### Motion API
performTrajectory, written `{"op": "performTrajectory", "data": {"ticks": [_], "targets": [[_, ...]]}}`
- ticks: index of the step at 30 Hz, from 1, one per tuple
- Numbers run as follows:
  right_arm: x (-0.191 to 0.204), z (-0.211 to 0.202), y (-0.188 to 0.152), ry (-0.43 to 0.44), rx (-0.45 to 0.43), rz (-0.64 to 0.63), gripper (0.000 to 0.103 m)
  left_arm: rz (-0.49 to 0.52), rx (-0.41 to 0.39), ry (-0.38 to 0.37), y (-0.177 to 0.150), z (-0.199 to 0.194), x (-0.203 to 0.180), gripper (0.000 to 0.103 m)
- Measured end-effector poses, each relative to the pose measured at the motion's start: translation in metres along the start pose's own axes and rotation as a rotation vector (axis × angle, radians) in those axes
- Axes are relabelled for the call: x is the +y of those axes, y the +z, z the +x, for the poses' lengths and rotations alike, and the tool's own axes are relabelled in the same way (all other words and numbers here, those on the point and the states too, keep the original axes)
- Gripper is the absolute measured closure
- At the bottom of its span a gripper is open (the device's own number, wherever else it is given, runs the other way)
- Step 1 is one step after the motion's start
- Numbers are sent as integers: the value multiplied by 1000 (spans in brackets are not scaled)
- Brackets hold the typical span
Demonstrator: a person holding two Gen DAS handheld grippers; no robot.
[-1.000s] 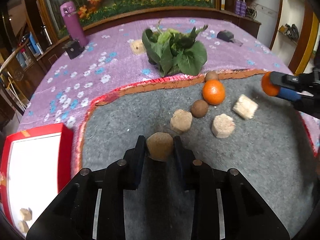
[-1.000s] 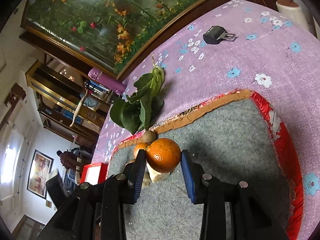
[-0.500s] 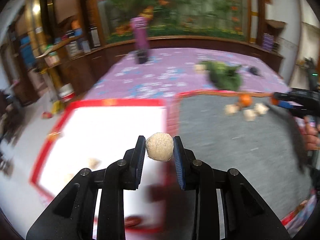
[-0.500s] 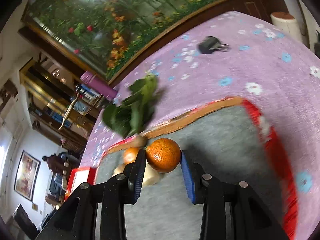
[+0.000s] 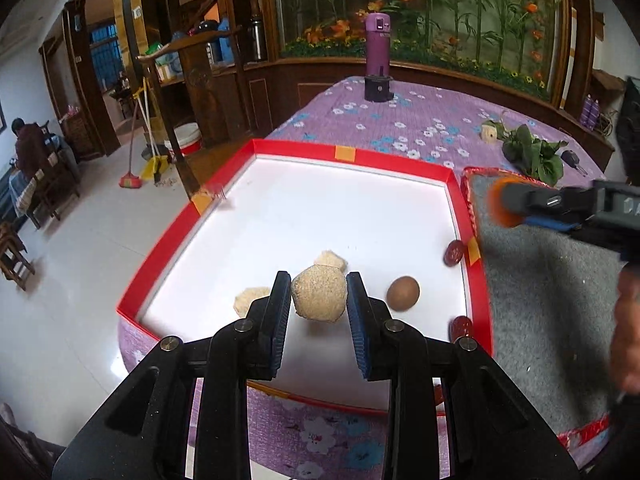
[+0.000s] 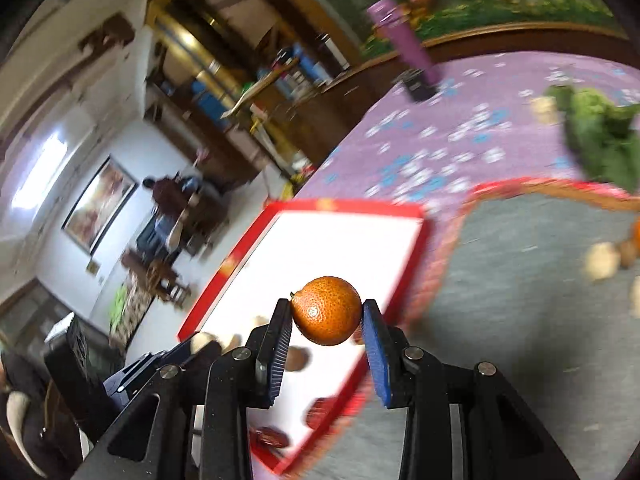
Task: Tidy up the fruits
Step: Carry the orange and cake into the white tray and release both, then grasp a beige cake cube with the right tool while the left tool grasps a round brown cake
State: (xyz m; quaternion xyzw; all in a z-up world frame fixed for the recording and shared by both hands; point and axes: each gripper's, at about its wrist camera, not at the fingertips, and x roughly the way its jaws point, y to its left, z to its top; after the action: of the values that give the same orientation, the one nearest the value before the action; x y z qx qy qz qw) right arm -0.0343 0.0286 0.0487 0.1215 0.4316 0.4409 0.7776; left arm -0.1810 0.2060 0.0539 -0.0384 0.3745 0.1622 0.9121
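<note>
dark wood shelving (image 5: pixel 192 68) above a glossy white floor (image 5: pixel 80 240).

Table (image 5: pixel 420 120), red-rimmed tray (image 5: pixel 348 155), grey mat (image 5: pixel 540 300)

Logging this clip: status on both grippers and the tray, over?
Left gripper shut on tan lump, over red tray. Right gripper shut on orange, at the tray's edge. Tray holds brown fruit, tan lumps, red pieces; drop spot open.
</note>
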Motion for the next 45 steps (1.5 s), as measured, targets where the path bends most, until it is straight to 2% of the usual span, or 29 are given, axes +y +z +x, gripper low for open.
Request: {"op": "performTrajectory", "data": {"ticks": [4, 10, 14, 17, 19, 21, 23, 30, 35, 37, 38, 41, 43, 45], "targets": [[13, 36, -9, -28, 47, -10, 69, 13, -5, 13, -2, 4, 0, 76], [17, 67, -17, -87, 132, -10, 68, 3, 27, 36, -4, 12, 2, 76], [18, 68, -15, -36, 137, -6, 62, -14, 39, 45, -5, 12, 6, 75], [19, 52, -12, 1, 92, -17, 59, -15, 33, 56, -3, 9, 5, 75], [16, 39, -9, -11, 57, -26, 59, -6, 22, 49, 0, 4, 0, 74], [5, 24, -5, -24, 28, -16, 59, 15, 5, 32, 2, -1, -12, 65], [-11, 7, -2, -53, 1, 8, 59, 43, -11, 12, 5, -5, -25, 60], [-82, -60, 7, -154, -92, 117, 59, 161, -1, -79, 10, -6, -87, 60], [-138, -116, 14, -223, -173, 198, 59, 232, 19, -118, 12, -6, -126, 60], [-159, -132, 18, -248, -199, 232, 58, 259, 28, -133, 12, -5, -143, 55], [-171, -140, 19, -250, -210, 258, 58, 268, 32, -139, 12, -5, -149, 50], [-205, -154, 14, -220, -257, 358, 58, 301, 41, -150, 13, -3, -171, 49], [-221, -156, 9, -222, -239, 423, 58, 326, 47, -152, 14, 0, -186, 49], [-226, -160, 13, -220, -224, 421, 58, 335, 53, -164, 19, 5, -204, 49]]}}
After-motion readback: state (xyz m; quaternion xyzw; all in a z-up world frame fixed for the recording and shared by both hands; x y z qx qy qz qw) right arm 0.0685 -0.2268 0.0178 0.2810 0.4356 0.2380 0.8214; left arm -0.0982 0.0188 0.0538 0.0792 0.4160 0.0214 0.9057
